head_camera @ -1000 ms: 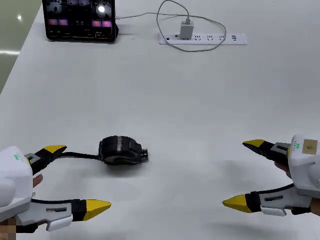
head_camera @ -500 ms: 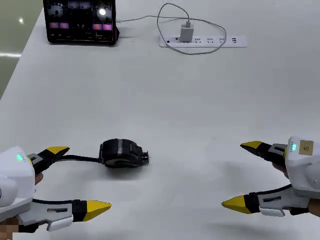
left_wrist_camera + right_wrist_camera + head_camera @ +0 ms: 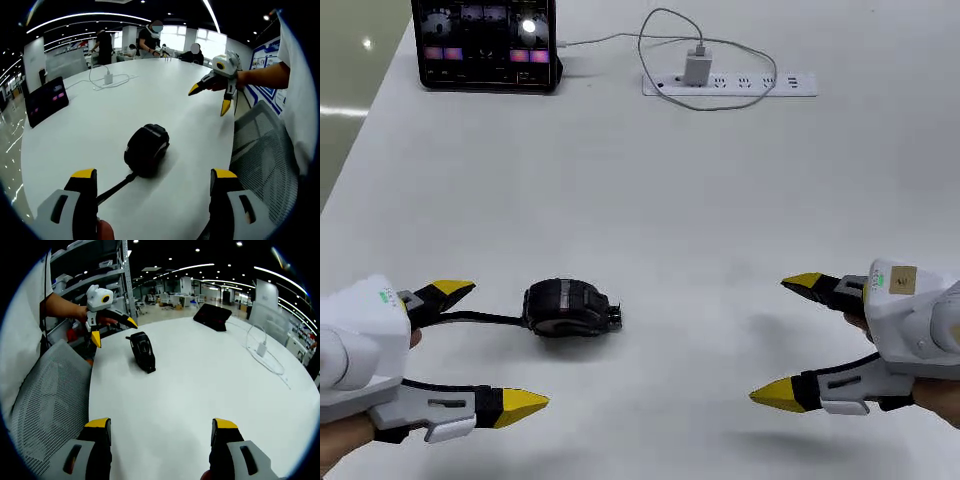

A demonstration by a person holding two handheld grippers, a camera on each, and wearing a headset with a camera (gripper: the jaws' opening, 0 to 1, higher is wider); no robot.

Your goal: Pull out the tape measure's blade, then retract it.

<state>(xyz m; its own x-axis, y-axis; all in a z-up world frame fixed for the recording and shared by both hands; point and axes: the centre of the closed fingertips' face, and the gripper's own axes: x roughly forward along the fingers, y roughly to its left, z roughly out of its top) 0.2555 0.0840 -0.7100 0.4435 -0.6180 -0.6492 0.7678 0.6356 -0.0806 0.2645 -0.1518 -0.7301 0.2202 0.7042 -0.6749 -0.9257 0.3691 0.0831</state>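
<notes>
The black tape measure (image 3: 568,307) is lying on the white table (image 3: 720,200), its strap (image 3: 480,319) trailing toward the left gripper (image 3: 502,345), which is hovering just beside it, jaws spread wide, gripping nothing. The right gripper (image 3: 774,338) is hanging well apart, equally spread and empty.

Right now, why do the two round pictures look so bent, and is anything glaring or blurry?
Head view: sharp, evenly lit, soft shadow under the tape measure, a bright spot on the tablet. Left gripper view: fisheye lens curves the table edge and ceiling lights. Right gripper view: same bending.
</notes>
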